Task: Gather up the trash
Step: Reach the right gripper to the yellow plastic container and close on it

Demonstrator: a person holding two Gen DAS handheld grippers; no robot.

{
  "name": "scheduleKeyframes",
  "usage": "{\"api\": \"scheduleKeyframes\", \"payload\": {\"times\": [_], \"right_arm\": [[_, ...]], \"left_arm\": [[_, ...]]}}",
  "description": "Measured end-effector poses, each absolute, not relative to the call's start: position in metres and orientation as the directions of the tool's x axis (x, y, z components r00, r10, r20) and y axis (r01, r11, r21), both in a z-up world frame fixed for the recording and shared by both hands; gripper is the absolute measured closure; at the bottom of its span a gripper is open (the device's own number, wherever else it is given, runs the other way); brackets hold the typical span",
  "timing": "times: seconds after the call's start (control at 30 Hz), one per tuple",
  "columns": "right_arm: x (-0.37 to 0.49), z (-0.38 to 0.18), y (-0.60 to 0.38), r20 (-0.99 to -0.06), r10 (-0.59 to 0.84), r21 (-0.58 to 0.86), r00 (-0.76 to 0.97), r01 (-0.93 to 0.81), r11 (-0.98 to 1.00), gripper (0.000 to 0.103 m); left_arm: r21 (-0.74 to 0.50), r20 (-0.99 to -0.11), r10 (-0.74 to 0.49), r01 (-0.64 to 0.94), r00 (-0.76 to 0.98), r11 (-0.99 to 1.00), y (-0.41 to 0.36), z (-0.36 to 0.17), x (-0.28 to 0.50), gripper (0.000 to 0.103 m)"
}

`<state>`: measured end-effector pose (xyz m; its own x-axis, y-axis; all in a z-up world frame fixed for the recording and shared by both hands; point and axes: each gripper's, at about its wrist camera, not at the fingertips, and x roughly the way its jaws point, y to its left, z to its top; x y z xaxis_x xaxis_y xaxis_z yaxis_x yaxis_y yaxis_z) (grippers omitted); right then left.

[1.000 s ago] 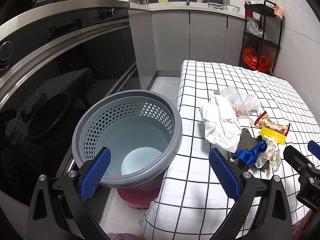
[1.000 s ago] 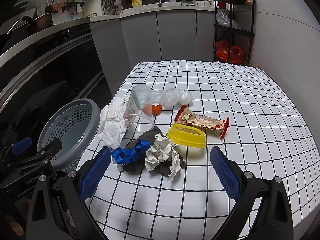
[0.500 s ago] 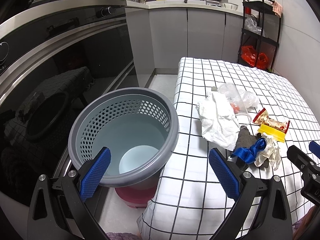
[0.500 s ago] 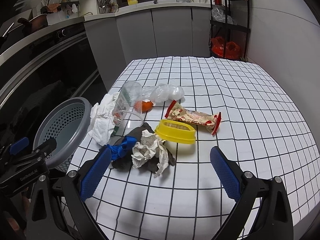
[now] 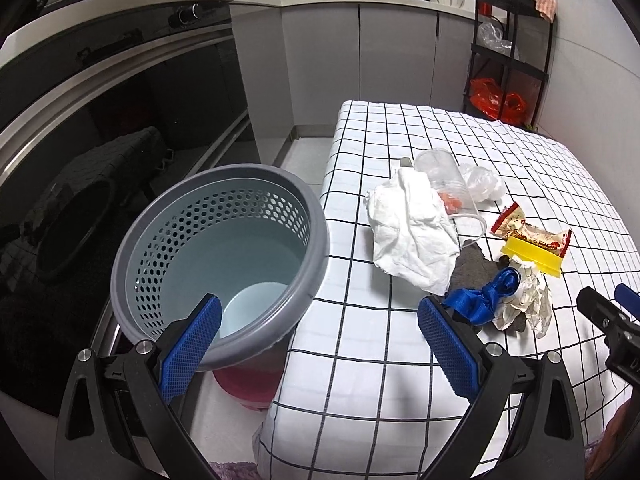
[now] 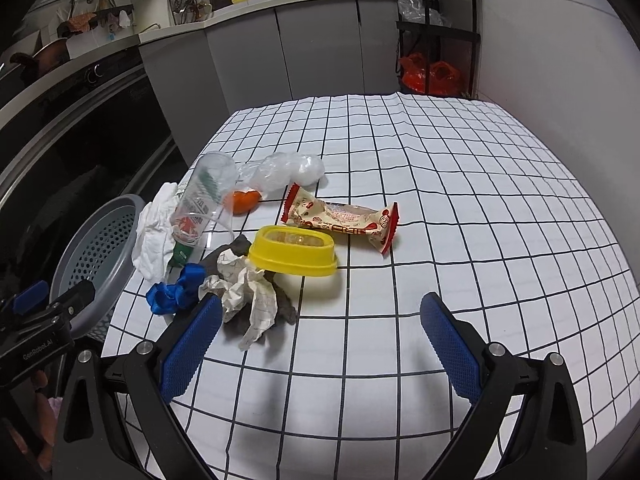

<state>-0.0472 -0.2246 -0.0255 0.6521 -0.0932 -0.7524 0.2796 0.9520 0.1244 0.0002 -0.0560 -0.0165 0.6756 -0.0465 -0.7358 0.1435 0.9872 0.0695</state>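
Note:
A pile of trash lies on the checked table: a white tissue (image 5: pixel 412 236), a clear plastic cup (image 6: pixel 202 196), a blue ribbon (image 6: pixel 174 294), crumpled paper (image 6: pixel 248 298), a yellow tub (image 6: pixel 292 254), a snack wrapper (image 6: pixel 344 222), an orange peel (image 6: pixel 242 201) and a clear bag (image 6: pixel 286 172). A grey perforated basket (image 5: pixel 220 256) stands beside the table's left edge. My left gripper (image 5: pixel 320 340) is open and empty, over the basket rim and table edge. My right gripper (image 6: pixel 320 340) is open and empty, just in front of the crumpled paper.
A black oven front (image 5: pixel 100 140) and grey cabinets (image 5: pixel 360 48) line the left and back. A black rack (image 6: pixel 436 28) with red bags stands at the far right. A red stool (image 5: pixel 248 388) sits under the basket.
Both grippers have drawn slightly back and up from the pile; the trash and basket sit a little farther off in both views. Nothing was grasped.

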Motion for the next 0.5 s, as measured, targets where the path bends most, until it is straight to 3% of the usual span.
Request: {"api": "scheduleKeyframes", "payload": {"times": [0.5], "right_arm": [[0.006, -0.041, -0.238, -0.810, -0.006, 0.198, 0.587, 0.283, 0.938, 0.008]], "left_arm": [[0.074, -0.753, -0.055, 0.168, 0.656, 0.983, -0.067, -0.021, 0.002, 0.007]]}}
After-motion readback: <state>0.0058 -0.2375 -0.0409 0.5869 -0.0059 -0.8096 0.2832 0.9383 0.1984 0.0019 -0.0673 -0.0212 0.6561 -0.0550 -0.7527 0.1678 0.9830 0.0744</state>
